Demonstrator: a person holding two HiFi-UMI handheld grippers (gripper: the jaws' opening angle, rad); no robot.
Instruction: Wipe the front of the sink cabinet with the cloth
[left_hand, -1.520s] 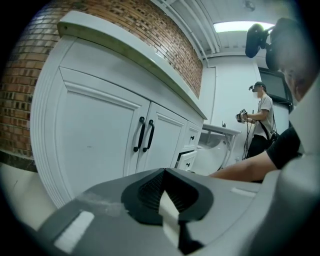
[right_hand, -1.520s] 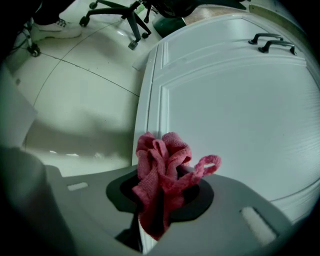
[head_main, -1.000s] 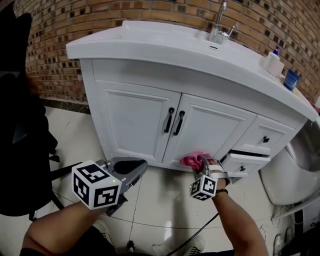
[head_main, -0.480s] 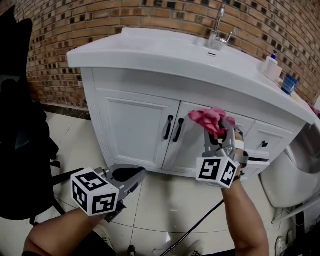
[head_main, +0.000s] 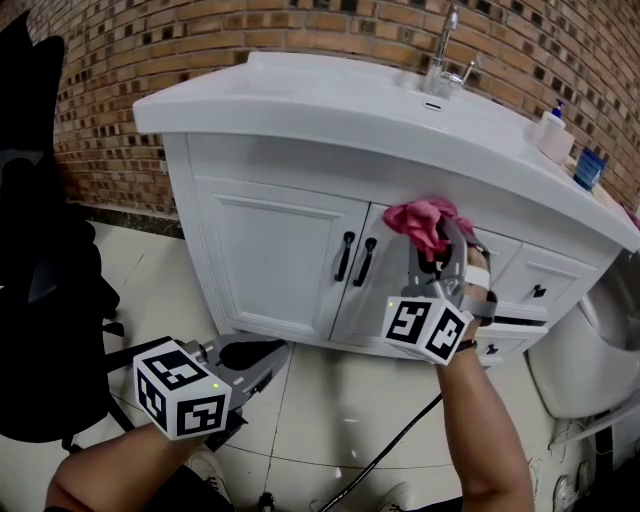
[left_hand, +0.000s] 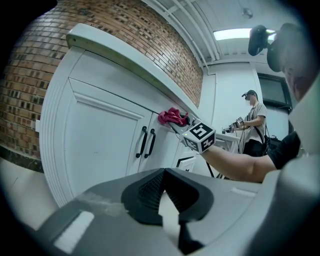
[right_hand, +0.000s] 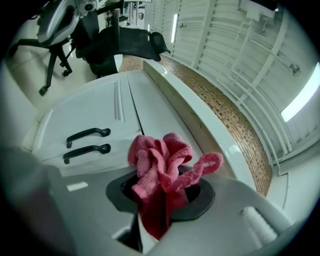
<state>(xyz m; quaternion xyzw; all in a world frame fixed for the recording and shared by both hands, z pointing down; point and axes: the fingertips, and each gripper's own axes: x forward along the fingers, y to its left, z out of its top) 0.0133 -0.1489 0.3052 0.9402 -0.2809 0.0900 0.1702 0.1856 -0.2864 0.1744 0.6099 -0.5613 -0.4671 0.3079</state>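
Right gripper (head_main: 438, 248) is clamped on a bunched pink cloth (head_main: 420, 220). In the right gripper view its jaws close around the lower folds of the cloth (right_hand: 159, 167), and the rest spills out above the gripper (right_hand: 161, 196) in loose loops. The cloth is held high on the front of the white sink cabinet (head_main: 268, 240), at the top of the right-hand door and just under the overhanging edge of the counter. It sits just to the right of the cabinet's two black door handles (head_main: 355, 260). From the left gripper view the cloth (left_hand: 171, 117) looks to be up against the cabinet front, though actual contact cannot be confirmed.

Left gripper (head_main: 268, 354) hangs low in front of the cabinet's left door, well apart from it and above the tiled floor (head_main: 330, 400). Its jaws are closed together with nothing between them (left_hand: 163, 186).

On top of the cabinet stand a chrome tap (head_main: 443, 55), a white soap bottle (head_main: 552, 130) and a blue cup (head_main: 587, 166), all toward its right end. A brick wall (head_main: 200, 30) runs behind the cabinet, and a black chair (head_main: 40, 300) stands to its left.
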